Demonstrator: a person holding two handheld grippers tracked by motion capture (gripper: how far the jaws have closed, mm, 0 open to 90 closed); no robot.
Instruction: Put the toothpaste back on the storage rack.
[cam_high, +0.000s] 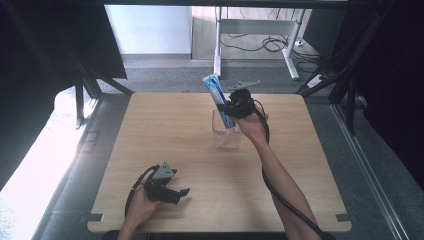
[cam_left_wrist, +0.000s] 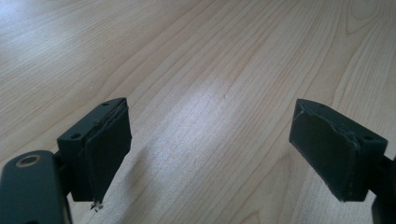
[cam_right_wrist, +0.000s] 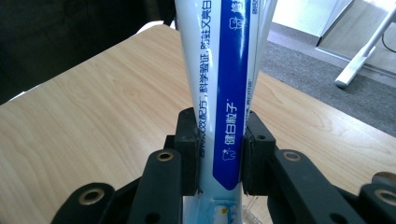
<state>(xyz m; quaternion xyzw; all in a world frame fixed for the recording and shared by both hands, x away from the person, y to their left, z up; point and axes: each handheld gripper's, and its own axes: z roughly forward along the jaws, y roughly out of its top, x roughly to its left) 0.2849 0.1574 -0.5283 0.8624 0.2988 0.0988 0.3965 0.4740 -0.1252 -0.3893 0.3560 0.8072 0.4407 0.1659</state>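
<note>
A blue and white toothpaste tube (cam_high: 216, 95) stands tilted with its lower end inside a clear glass (cam_high: 225, 131) near the middle of the wooden table (cam_high: 150, 130). My right gripper (cam_high: 226, 108) is shut on the tube just above the glass rim. In the right gripper view the tube (cam_right_wrist: 219, 74) rises between both black jaws, pressed from either side, and my right gripper (cam_right_wrist: 219, 156) holds its lower part. My left gripper (cam_high: 181, 192) rests near the table's front edge, held by a hand. Its jaws stand wide apart over bare wood in the left gripper view, my left gripper (cam_left_wrist: 210, 154) holding nothing.
Dark frame posts (cam_high: 82, 95) flank the table on both sides. Beyond the far edge lies grey floor with a white desk leg (cam_high: 218, 50) and cables (cam_high: 272, 42). A black cable (cam_high: 285, 200) trails along the right forearm.
</note>
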